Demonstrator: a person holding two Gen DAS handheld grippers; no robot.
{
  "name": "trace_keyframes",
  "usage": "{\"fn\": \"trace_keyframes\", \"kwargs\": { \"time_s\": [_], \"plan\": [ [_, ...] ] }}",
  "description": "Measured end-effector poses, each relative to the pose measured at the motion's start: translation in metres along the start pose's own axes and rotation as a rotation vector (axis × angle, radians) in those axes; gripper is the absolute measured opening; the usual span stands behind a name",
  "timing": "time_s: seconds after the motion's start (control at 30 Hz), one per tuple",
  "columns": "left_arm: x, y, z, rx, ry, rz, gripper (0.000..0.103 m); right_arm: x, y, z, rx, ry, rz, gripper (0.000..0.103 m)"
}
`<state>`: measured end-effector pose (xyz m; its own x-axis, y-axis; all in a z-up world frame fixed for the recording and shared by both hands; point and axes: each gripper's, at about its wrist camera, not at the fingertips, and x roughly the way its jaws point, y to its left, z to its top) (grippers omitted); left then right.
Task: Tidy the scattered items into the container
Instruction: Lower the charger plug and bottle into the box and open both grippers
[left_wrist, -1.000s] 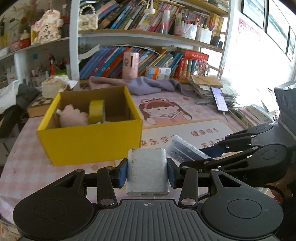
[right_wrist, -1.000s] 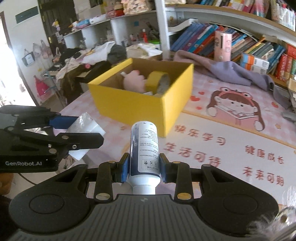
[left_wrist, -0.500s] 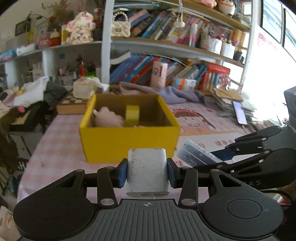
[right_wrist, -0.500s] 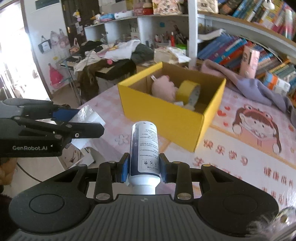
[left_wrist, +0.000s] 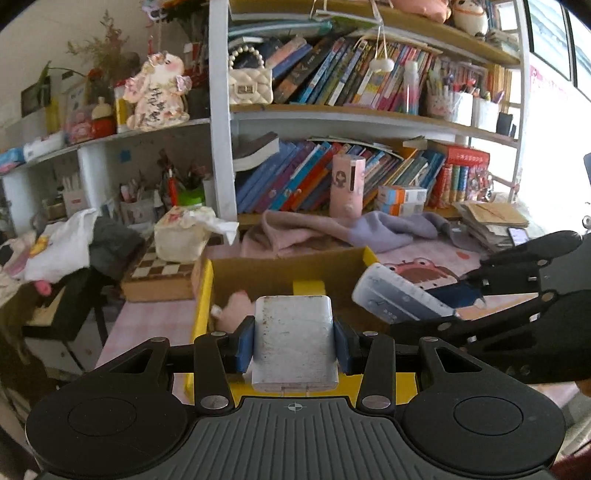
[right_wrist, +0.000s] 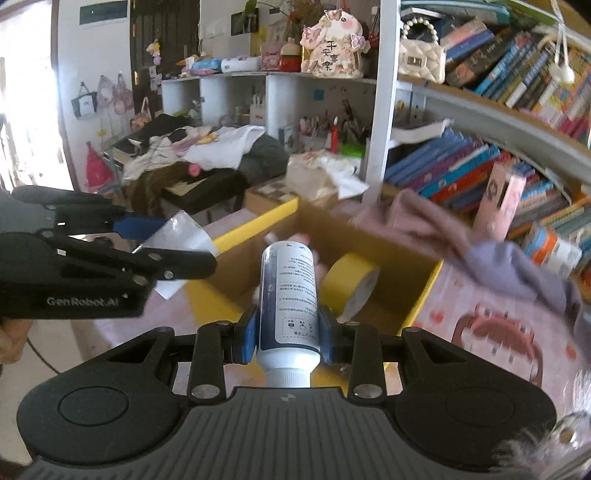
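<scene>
Now we grip a flat white charger block (left_wrist: 294, 338) in the left gripper (left_wrist: 294, 345), rigid, light and easily held by its flanks. Our right gripper (right_wrist: 288, 334), at three o'clock, clamps a slick, stiff bottle (right_wrist: 289, 295) near its cap. Both hover level over the yellow box (left_wrist: 202, 295).

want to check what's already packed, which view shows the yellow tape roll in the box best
The right wrist view: the yellow tape roll shows nearly whole, leaning on edge inside the yellow box, beside the bottle held by the right gripper. In the left wrist view only its top edge shows above the white power adapter.
</scene>
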<state>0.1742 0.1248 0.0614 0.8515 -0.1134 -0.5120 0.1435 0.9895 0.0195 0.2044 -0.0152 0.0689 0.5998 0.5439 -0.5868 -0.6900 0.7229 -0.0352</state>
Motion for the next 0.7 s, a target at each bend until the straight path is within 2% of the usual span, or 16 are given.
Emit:
{"fn": "trace_keyframes", "kwargs": {
  "time_s": [0.1, 0.23, 0.33, 0.5, 0.7],
  "plan": [
    [0.034, 0.006, 0.011, 0.015, 0.03, 0.004, 0.042, 0.032, -0.011, 0.011, -0.057, 0.013, -0.035, 0.031],
    [0.08, 0.017, 0.011, -0.001, 0.12, -0.017, 0.042, 0.08, -0.027, 0.016, -0.104, 0.092, -0.066, 0.031],
    [0.108, 0.025, 0.003, -0.011, 0.195, -0.044, 0.042, 0.107, -0.034, 0.012, -0.148, 0.156, -0.025, 0.031],
    [0.136, 0.029, -0.004, 0.039, 0.296, -0.017, 0.042, 0.144, -0.029, 0.008, -0.31, 0.232, 0.041, 0.031],
    [0.154, 0.019, -0.006, 0.171, 0.368, -0.002, 0.042, 0.176, -0.019, 0.013, -0.523, 0.296, 0.127, 0.031]
  ]
}}
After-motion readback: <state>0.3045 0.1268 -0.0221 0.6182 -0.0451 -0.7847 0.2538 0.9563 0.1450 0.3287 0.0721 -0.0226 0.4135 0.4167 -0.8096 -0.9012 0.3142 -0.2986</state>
